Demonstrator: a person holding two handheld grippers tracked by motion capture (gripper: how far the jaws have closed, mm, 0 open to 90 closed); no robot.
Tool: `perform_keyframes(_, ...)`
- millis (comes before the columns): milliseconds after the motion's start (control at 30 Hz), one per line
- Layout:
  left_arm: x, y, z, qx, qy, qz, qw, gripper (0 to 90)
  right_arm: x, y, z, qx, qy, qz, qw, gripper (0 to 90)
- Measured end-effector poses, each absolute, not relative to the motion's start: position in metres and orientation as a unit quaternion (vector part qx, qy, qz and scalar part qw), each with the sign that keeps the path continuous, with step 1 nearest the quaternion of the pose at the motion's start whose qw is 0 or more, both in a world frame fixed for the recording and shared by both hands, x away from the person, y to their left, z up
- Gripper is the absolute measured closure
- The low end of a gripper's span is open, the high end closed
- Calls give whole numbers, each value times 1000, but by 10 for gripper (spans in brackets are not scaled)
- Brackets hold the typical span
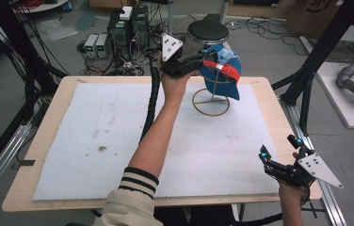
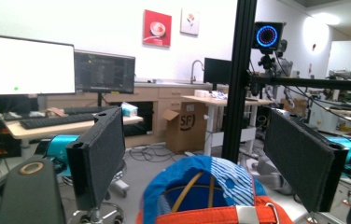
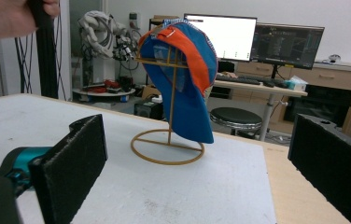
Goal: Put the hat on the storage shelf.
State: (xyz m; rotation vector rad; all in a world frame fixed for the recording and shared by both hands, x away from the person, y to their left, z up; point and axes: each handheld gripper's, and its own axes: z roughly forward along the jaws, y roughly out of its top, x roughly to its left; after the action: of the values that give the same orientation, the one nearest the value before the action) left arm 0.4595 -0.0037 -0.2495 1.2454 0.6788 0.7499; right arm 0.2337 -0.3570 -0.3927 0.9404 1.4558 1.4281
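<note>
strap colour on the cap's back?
Orange strap with a silver buckle on the blue cap; clearest in the high view.

A black round stool (image 1: 208, 32) stands beyond the table (image 1: 52, 101), near power boxes (image 1: 97, 45).

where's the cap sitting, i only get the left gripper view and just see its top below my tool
Observer: The blue cap hangs on a thin wire stand near the table's far edge.
Operator: is my tool gripping it
Observer: No. In the high view the left tool is beside the cap, open.
Operator: and the other hand
Observer: The right tool is open at the table's near right corner, pointing at the stand.
</note>
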Motion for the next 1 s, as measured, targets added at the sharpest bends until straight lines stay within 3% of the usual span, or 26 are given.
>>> perform_keyframes(1000,375,113,-240,528,326,427,657,176,247,-337,-388,357,590,588,423,43)
